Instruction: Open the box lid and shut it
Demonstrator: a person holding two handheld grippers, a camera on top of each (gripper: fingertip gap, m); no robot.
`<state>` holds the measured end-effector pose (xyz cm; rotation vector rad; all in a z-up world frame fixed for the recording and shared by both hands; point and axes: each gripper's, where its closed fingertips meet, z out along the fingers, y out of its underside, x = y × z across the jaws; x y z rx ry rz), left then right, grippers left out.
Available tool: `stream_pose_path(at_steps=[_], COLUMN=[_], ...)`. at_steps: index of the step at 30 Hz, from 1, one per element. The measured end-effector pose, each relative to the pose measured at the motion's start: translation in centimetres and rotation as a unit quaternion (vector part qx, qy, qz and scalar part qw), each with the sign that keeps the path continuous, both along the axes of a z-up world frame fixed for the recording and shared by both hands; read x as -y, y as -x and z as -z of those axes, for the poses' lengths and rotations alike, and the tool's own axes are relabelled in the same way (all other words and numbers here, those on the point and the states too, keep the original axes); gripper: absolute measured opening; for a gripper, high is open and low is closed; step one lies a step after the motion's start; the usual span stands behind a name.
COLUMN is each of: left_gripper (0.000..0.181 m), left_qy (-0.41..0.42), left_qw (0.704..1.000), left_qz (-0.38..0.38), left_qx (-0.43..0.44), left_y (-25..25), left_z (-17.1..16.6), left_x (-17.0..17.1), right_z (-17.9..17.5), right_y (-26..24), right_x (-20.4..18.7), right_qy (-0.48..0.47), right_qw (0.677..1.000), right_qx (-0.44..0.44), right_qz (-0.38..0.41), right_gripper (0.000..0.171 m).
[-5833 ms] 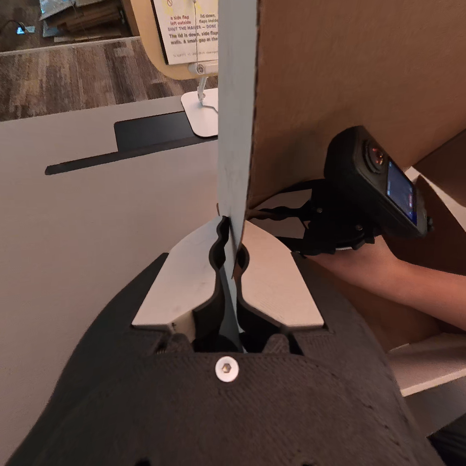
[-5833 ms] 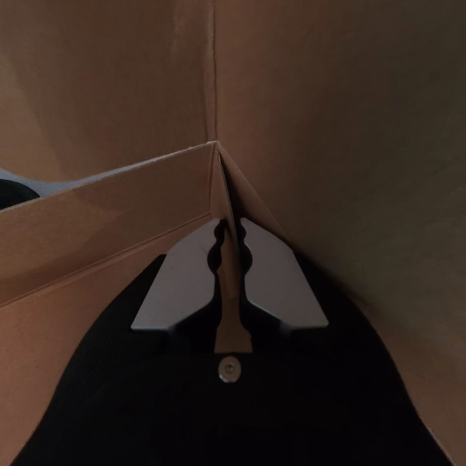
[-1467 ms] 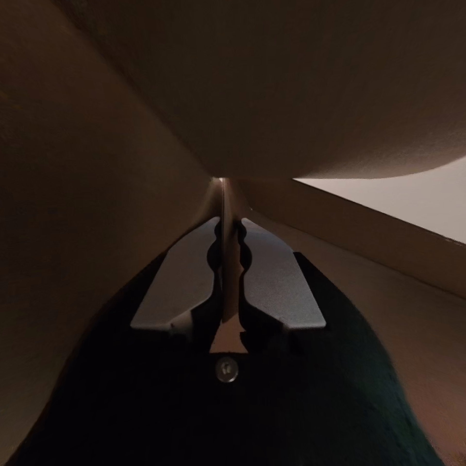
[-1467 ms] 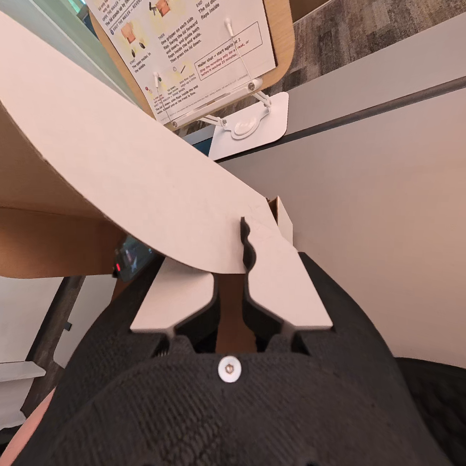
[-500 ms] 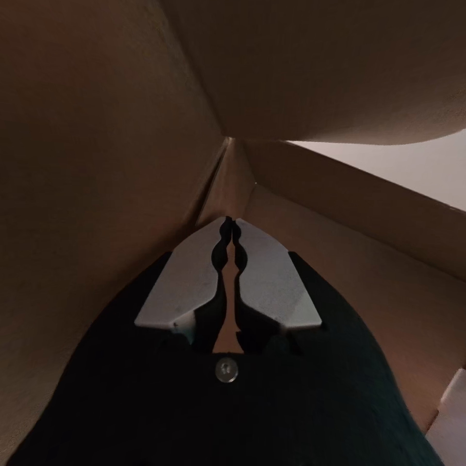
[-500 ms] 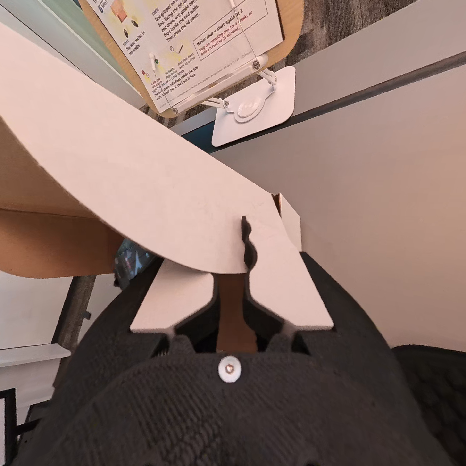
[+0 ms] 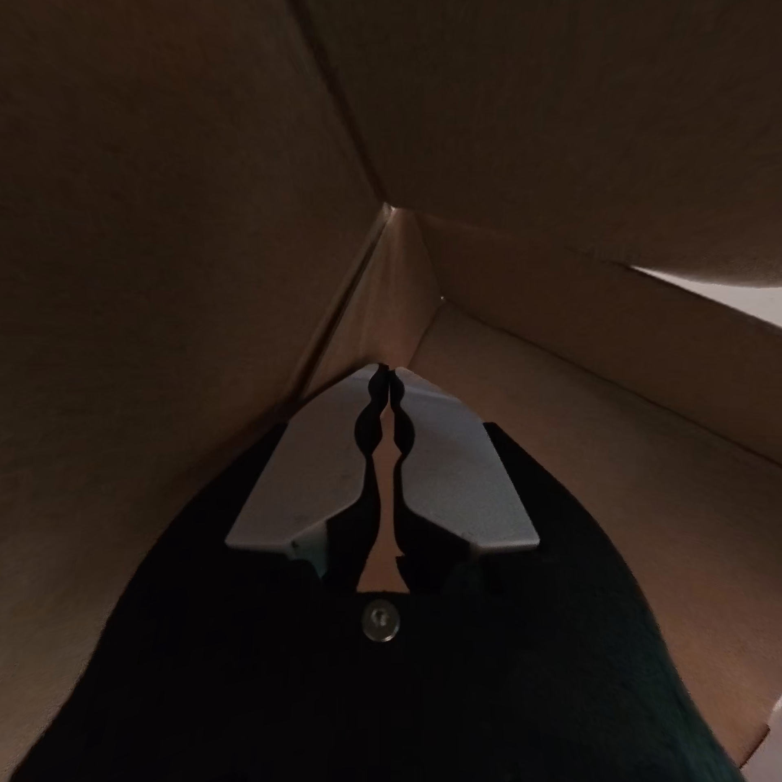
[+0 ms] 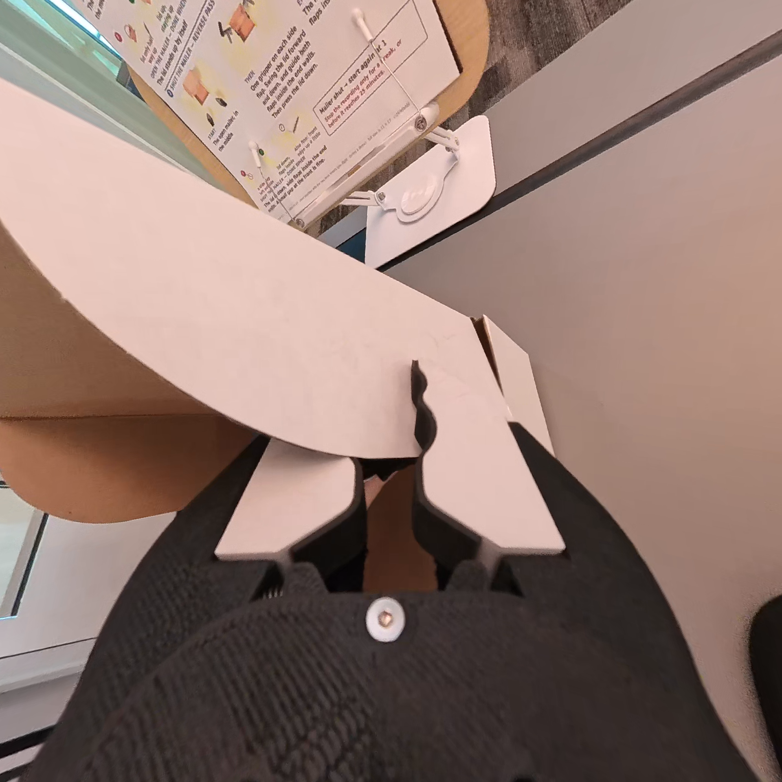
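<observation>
Two grippers: right gripper (image 8: 412, 372) jaws pinching box lid (image 8: 220, 321), left gripper (image 7: 388, 372) jaws pressed together, printed sheet (image 8: 296, 84) behind.

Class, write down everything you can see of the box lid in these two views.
The box lid is a wide cardboard panel, white outside and brown underneath, bowed into a curve. It hangs partly lowered over the brown box, with a bright gap still open along one wall. The right claw is shut on its edge beside a small side flap. The left claw, shut and empty, sits inside below it.
</observation>
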<state>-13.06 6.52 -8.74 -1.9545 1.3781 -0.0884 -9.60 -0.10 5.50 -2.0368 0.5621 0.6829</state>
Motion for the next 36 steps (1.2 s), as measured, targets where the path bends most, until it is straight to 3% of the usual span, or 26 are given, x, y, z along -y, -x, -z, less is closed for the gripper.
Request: stream_pose_path(at_steps=[8, 25, 36], left_gripper=[0.0, 0.005, 0.006], left_qy=[0.017, 0.072, 0.065], left_qw=[1.0, 0.995, 0.996], left_qz=[-0.007, -0.016, -0.004], left_qx=[0.024, 0.06, 0.063], left_y=[-0.3, -0.9, -0.8], left_z=[0.0, 1.2, 0.7], left_x=[-0.4, -0.9, -0.8], right_z=[-0.3, -0.9, 2.4], right_y=[0.3, 1.8, 0.0], right_x=[-0.4, -1.5, -1.4], right_qy=[-0.02, -0.032, -0.11], right_qw=[0.998, 0.999, 0.993], right_qx=[-0.06, -0.004, -0.048], right_qz=[0.008, 0.018, 0.002], right_gripper=[0.028, 0.025, 0.025])
